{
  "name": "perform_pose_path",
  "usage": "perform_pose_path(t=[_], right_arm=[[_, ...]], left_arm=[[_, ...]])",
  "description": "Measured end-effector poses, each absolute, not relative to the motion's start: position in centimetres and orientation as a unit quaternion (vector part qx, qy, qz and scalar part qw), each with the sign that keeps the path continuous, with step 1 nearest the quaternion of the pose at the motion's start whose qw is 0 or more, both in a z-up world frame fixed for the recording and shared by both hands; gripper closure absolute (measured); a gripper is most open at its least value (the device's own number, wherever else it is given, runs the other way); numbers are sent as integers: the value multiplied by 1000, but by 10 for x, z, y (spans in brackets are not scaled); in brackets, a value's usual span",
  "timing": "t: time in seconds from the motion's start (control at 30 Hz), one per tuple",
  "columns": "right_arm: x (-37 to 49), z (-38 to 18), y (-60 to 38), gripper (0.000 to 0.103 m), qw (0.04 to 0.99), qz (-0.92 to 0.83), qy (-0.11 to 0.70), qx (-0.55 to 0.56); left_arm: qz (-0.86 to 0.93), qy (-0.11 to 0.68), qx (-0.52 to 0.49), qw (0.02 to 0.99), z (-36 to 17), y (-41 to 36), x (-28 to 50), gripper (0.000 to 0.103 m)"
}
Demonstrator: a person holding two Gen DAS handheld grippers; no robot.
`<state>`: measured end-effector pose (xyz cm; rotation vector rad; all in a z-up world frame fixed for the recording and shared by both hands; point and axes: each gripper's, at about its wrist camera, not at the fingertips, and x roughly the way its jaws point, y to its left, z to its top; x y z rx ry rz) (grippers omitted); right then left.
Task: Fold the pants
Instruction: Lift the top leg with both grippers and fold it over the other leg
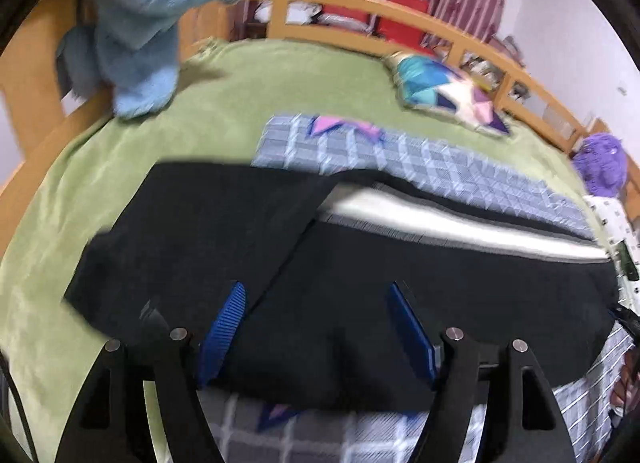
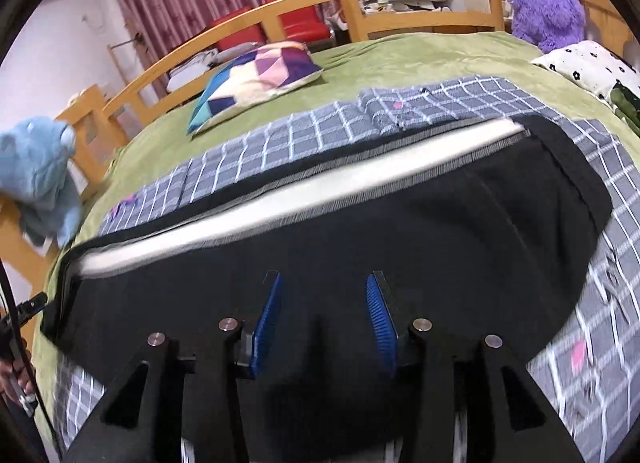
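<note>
Black pants (image 1: 400, 263) with a white side stripe (image 1: 440, 223) lie flat on a grey checked sheet (image 1: 400, 151) over a green bedspread. At the left, one dark layer overlaps the other along a slanted edge. My left gripper (image 1: 316, 291) hovers over the near part of the pants, its blue pads (image 1: 224, 327) wide apart and pinching nothing. In the right wrist view the same pants (image 2: 400, 243) and stripe (image 2: 280, 191) stretch across the sheet (image 2: 320, 127). My right gripper (image 2: 324, 279) stands open above the black cloth, and no fabric is pressed between its pads (image 2: 380, 315).
A blue plush toy (image 1: 140, 23) (image 2: 40, 179) sits at the left bed corner and a purple one (image 2: 544, 11) at the far right. A patterned cushion (image 2: 256, 79) and a flowered white pillow (image 2: 588, 63) lie beyond the pants. A wooden rail (image 2: 320, 3) borders the bed.
</note>
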<state>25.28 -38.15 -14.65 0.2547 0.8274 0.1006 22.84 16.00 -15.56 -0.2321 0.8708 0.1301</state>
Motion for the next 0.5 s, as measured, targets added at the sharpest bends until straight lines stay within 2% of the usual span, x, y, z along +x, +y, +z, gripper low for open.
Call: perform_pose_path(t=[0.17, 0.37, 0.43, 0.47, 0.5], right_arm=[[211, -161, -374, 59, 899, 50, 417, 128], [188, -177, -380, 59, 891, 36, 427, 150], [184, -180, -382, 59, 891, 29, 427, 151], [183, -181, -383, 59, 891, 25, 426, 153], [181, -182, -383, 59, 891, 23, 425, 157]], left_arm=[[113, 445, -85, 884, -190, 176, 220, 31], [192, 430, -6, 882, -200, 188, 251, 31], [199, 419, 1, 886, -203, 198, 263, 58], [196, 422, 1, 885, -203, 205, 272, 87], [192, 427, -7, 884, -202, 215, 282, 91]])
